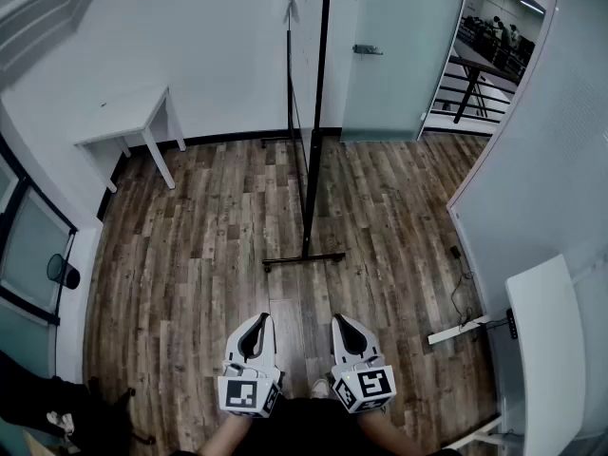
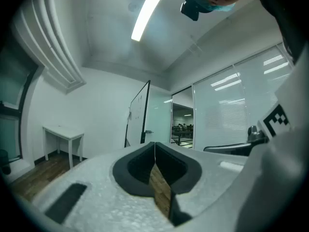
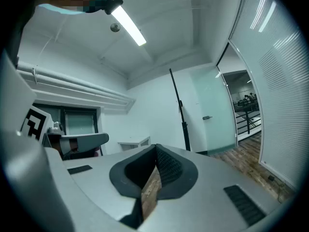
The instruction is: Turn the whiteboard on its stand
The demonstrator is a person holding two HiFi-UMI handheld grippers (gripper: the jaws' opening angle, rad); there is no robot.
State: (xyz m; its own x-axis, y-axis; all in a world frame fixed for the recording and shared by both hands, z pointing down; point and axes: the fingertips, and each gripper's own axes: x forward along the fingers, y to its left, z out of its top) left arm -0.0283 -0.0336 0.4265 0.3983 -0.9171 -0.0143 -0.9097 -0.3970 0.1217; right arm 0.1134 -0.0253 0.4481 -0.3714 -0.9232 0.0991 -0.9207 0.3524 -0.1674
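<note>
The whiteboard (image 1: 302, 55) stands edge-on ahead of me on a black stand (image 1: 312, 174), whose foot bar (image 1: 304, 258) lies across the wooden floor. In the left gripper view the whiteboard (image 2: 137, 112) shows as a thin panel by the glass door; in the right gripper view only its black pole (image 3: 179, 111) is plain. My left gripper (image 1: 253, 325) and right gripper (image 1: 346, 328) hang side by side low in the head view, about a step short of the foot bar. Both are shut with nothing between the tips, and neither touches the board.
A white table (image 1: 133, 126) stands at the back left wall. A frosted glass door (image 1: 394, 50) is behind the stand, with an open doorway (image 1: 484, 46) to its right. A glass partition (image 1: 532, 160) and a white desk (image 1: 551, 350) line the right side.
</note>
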